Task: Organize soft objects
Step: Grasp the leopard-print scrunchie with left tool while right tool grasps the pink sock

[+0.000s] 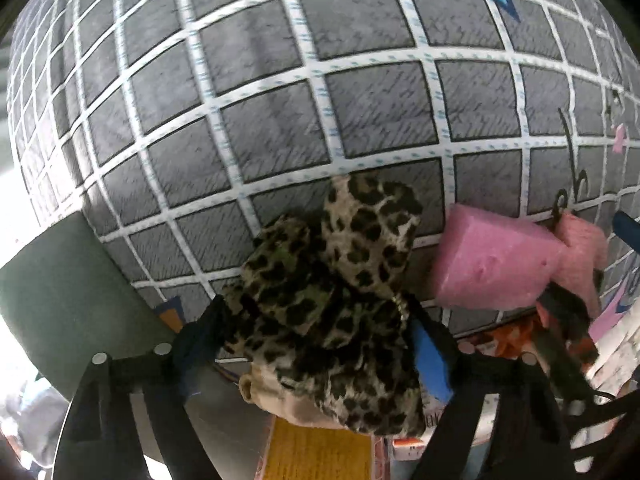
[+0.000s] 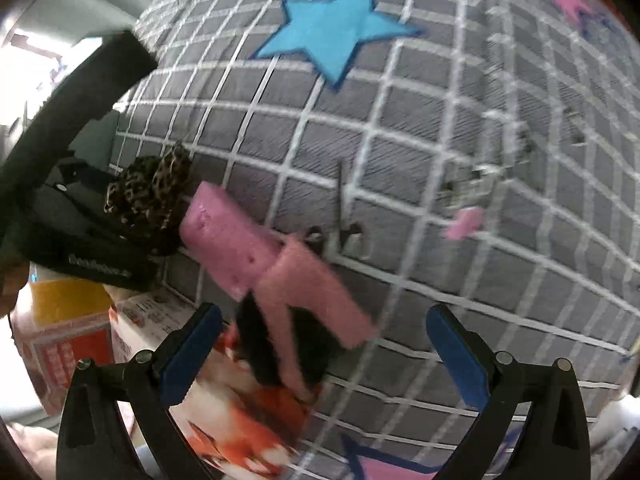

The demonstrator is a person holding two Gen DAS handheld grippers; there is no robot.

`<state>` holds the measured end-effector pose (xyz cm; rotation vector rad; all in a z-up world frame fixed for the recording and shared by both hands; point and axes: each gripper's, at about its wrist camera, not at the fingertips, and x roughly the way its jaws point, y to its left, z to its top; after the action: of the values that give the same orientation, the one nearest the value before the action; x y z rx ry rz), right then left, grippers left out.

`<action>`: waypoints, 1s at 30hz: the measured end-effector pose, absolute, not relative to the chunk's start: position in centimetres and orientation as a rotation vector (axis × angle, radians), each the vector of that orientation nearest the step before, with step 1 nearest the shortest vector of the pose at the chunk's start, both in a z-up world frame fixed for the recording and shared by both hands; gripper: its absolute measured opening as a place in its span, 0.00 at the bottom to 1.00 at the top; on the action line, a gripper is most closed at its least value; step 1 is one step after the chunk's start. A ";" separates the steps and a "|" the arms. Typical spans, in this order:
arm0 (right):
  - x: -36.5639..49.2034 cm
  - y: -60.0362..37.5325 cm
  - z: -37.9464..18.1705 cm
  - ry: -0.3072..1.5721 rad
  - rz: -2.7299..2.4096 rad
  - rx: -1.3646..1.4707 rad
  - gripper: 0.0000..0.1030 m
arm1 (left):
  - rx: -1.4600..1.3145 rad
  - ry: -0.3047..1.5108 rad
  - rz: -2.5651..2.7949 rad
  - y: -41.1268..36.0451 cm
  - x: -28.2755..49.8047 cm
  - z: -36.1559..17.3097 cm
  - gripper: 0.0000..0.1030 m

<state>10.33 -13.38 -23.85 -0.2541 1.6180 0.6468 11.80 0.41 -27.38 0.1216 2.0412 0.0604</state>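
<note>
We found the left gripper (image 1: 316,328) clamped on a leopard cloth (image 1: 332,300); the right gripper (image 2: 324,344) stood apart, empty. Pink foam (image 2: 228,236) ahead remained unsorted.

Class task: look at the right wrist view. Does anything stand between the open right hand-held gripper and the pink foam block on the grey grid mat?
Yes. A pink knitted cloth over a dark item lies just ahead of the right hand-held gripper, with the pink foam block beyond it on the grey grid mat.
</note>
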 end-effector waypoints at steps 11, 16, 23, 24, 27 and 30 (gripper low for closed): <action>10.3 -11.3 -22.7 1.575 0.595 -0.228 0.38 | 0.056 1.878 0.009 -0.8 13.8 -23.4 0.32; 13.5 -15.2 -20.8 1.578 0.570 -0.030 0.38 | 0.026 1.716 0.015 -0.8 13.8 -19.5 0.32; 13.9 -17.4 -18.2 1.521 0.548 0.051 0.38 | 0.004 1.555 0.036 0.0 13.1 -13.3 0.32; 13.9 -17.5 -17.7 1.512 0.547 0.047 0.38 | 0.003 1.538 0.033 0.1 12.9 -12.4 0.32; 13.4 -16.9 -16.6 1.496 0.549 0.041 0.38 | 0.005 1.507 0.020 0.6 11.0 -10.2 0.32; 12.8 -17.1 -15.9 1.476 0.562 0.028 0.38 | 0.020 1.476 0.010 0.5 9.6 -9.8 0.32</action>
<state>12.75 -17.14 -15.95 0.0282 1.4756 0.5621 9.58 0.48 -9.81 0.0195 1.4756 0.0097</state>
